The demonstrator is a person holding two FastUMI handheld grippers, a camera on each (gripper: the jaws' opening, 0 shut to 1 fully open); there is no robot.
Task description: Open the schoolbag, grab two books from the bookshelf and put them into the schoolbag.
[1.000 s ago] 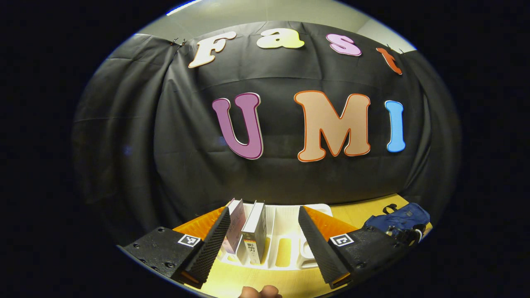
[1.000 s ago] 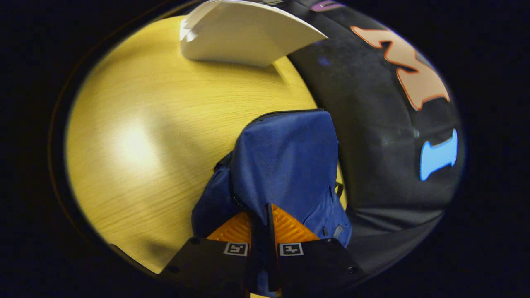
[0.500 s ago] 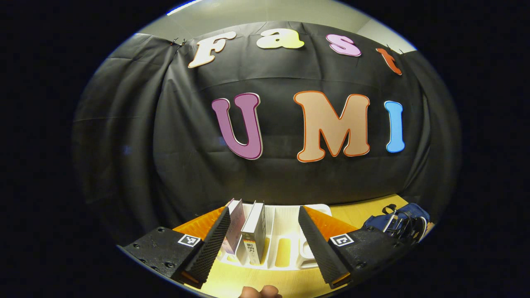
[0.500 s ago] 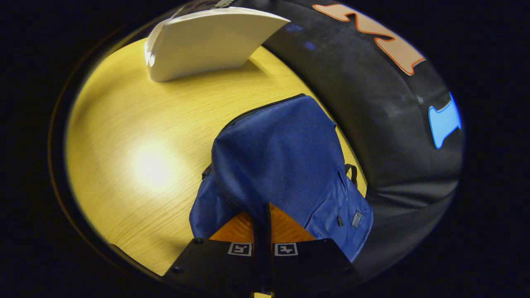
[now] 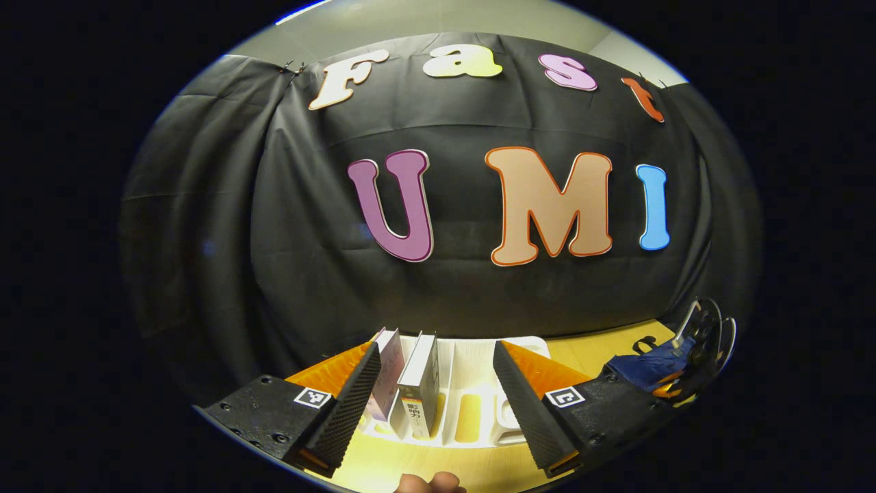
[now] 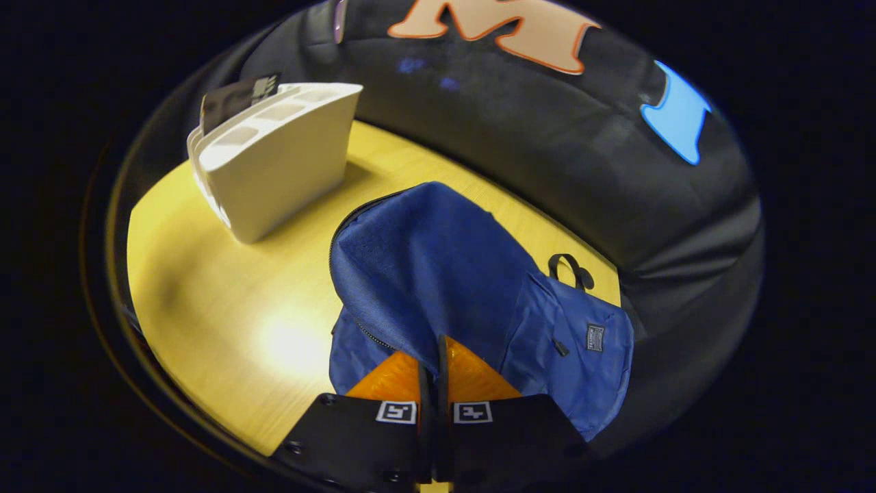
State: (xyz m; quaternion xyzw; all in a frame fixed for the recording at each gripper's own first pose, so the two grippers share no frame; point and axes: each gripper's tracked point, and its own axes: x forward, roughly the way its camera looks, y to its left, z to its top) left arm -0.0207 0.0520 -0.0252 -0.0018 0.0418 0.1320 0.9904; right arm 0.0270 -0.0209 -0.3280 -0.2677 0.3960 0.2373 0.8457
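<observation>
Right gripper view, schoolbag (image 6: pixel 438 274) flap pinched between jaws

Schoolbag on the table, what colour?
The fabric schoolbag is dark blue, clearest in the right gripper view.

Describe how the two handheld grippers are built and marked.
The left gripper has two wedge-shaped fingers with ribbed inner faces on black bodies, each carrying a square black-and-white marker. The right gripper has the same black bodies and square markers.
</observation>
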